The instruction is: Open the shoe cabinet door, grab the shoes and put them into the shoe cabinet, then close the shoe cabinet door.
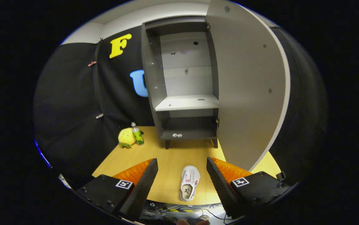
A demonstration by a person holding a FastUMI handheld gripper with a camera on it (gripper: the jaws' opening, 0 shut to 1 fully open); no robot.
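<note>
White, with its open mouth turned toward me, the low single shoe [189, 182] lies on the pale wooden tabletop [170, 156] in the gap between my fingers, which stand wide apart on my gripper [182, 165] and touch nothing. Beyond my fingers stands the tall dark grey shoe cabinet [182, 81], its light grey door [245, 87] swung open to the right, one pale shelf [187, 102] across its middle. Left of the cabinet sit a yellow plush toy [125, 137] and a green bottle [137, 134], just beside each other.
</note>
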